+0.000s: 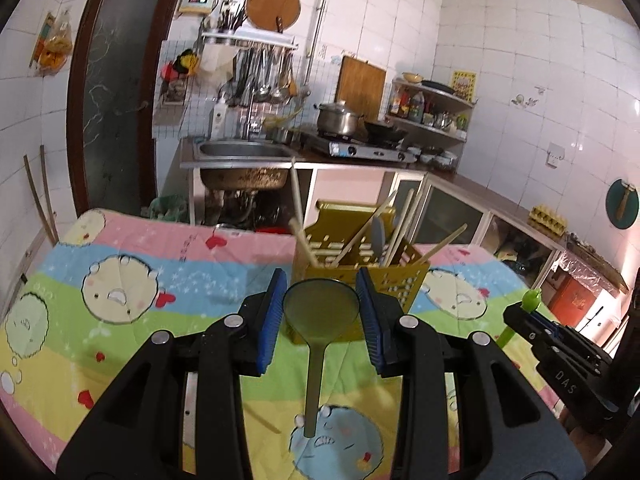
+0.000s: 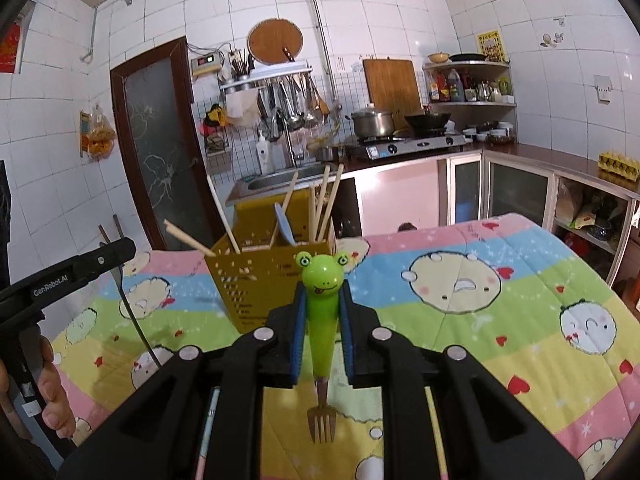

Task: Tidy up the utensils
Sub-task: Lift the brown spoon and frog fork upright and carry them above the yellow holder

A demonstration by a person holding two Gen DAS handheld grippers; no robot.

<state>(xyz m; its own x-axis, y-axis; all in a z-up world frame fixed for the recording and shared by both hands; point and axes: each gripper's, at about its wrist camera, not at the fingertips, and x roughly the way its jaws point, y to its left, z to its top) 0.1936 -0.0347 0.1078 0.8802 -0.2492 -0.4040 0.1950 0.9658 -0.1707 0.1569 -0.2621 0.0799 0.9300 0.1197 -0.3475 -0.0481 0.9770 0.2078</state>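
I hold one utensil in each gripper, both above the table. The left gripper (image 1: 322,300) pinches a green rice paddle (image 1: 320,312) by its round head; the handle hangs down toward the quilt (image 1: 132,248). The right gripper (image 2: 323,320) pinches a frog fork (image 2: 321,304) by its green handle, with the frog head up and the tines down.

The yellow caddy (image 1: 360,256) stands on the quilt just in front of both grippers. It already has several chopsticks (image 1: 300,240) and a blue spoon (image 1: 378,234) inside, so I judge the task is well along. These two pieces are left. In the right view, something thin and pale lies on the quilt under the gripper; I cannot tell what it is.

For room: the chopsticks lean out in many directions and fill much of the caddy mouth, so I think I need to come from above and choose a gap. The caddy is light plastic, I believe, and may tip if I push its rim. The grippers are near each other, so one should go first. The far table edge is behind the caddy.
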